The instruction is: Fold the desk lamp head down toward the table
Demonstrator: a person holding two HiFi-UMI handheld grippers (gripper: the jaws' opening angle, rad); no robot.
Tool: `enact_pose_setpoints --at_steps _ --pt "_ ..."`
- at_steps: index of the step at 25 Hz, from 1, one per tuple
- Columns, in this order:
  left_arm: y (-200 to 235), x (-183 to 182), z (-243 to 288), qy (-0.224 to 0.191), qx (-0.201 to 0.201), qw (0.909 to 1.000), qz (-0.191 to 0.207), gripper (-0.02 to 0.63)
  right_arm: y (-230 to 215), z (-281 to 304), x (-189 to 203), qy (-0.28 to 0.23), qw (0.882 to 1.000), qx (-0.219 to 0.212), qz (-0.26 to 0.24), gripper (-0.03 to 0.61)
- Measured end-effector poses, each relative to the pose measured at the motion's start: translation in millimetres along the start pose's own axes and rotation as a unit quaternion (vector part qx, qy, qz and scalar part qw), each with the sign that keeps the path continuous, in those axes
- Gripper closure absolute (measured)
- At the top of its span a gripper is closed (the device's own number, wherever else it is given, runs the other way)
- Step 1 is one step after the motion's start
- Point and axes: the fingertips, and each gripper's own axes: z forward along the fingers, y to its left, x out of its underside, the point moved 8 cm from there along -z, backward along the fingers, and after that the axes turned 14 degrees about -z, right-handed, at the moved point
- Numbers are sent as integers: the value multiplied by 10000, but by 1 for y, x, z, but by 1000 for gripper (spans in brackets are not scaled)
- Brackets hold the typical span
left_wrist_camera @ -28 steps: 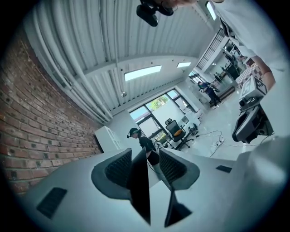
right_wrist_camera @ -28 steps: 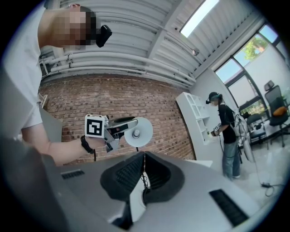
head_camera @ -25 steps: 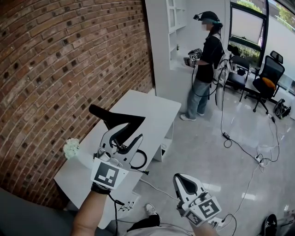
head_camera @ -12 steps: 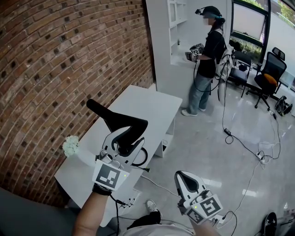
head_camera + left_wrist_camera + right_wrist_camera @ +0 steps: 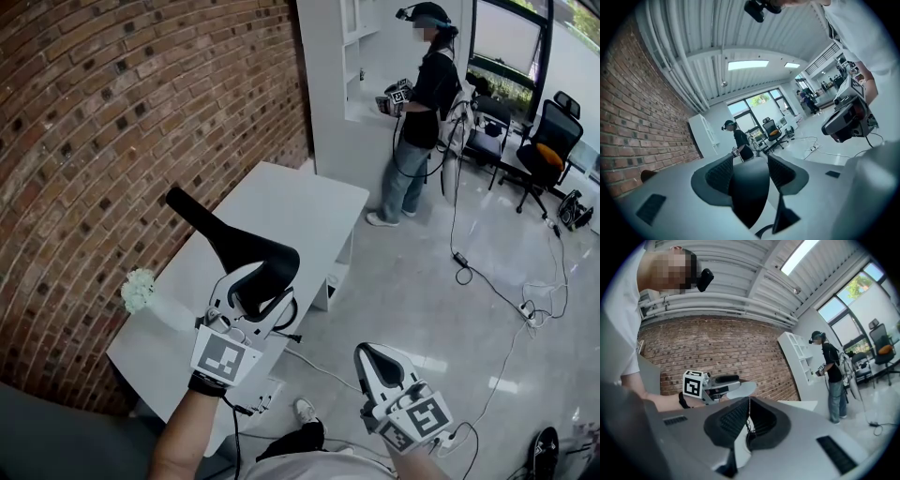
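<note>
one left gripper [image 5: 265,283], level, jaws opening round lamp [image 5: 214,232].

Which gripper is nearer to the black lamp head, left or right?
Left. The left gripper has the lamp head between its jaws, which have just been opening; the right gripper hangs shut, apart, beyond the table edge.

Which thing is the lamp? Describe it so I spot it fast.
Beside the brick wall on the left runs a white desk. On its near half stands the desk lamp: black, its long head slanting up toward the wall, unlike the small white flower bunch beside it.
</note>
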Motion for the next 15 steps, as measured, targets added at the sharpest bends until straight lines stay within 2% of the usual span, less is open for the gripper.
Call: enact_pose_setpoints --at_steps 3,8,15 --pt "0 2 -2 -102 30 9999 -127 396 0 2 1 24 10000 8 7 560" --pt "4 8 -8 -224 37 9969 -758 396 1 7 2 46 10000 -10 35 560" --pt "6 17 -6 -186 90 9954 -936 391 2 15 7 78 9999 -35 86 560"
